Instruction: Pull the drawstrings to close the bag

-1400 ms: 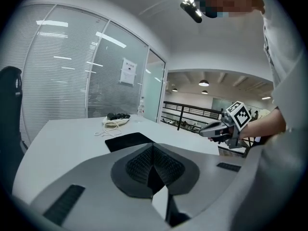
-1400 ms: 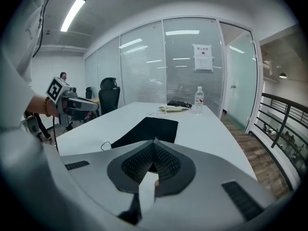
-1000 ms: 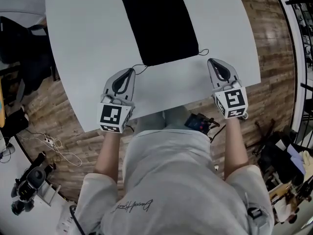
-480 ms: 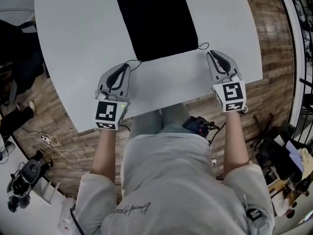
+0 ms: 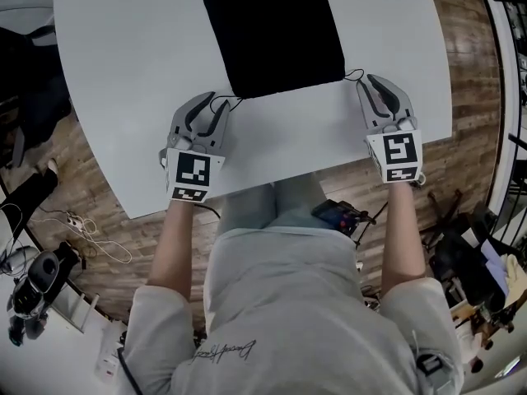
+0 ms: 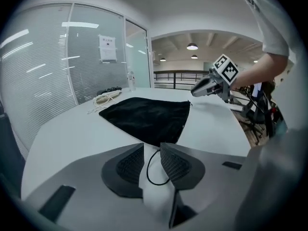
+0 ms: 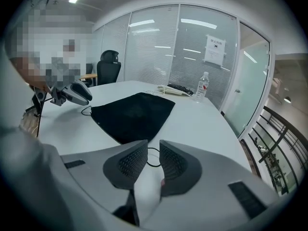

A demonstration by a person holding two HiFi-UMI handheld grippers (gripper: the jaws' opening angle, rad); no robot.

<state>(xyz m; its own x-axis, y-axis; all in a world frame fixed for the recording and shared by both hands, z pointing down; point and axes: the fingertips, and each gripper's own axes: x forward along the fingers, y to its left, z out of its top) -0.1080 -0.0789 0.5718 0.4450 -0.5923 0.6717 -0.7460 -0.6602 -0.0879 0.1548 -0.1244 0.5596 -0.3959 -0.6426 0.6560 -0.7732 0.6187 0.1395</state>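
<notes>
Black bag (image 5: 270, 31) flat on counter (image 5: 132, 72), contents unseen. Left hand-held gripper (image 5: 207, 107) and right hand-held gripper (image 5: 375, 87) have just been opening, with a drawstring loop (image 6: 155, 170) lying loose between each one's jaws.

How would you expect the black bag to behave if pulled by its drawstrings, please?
Probably floppy and light: the bag lies flat, with no bulge. The thin drawstring curls in a loose loop, so it is likely limp and easy to lose grip of. On the smooth table, the bag may slide rather than cinch.
</notes>
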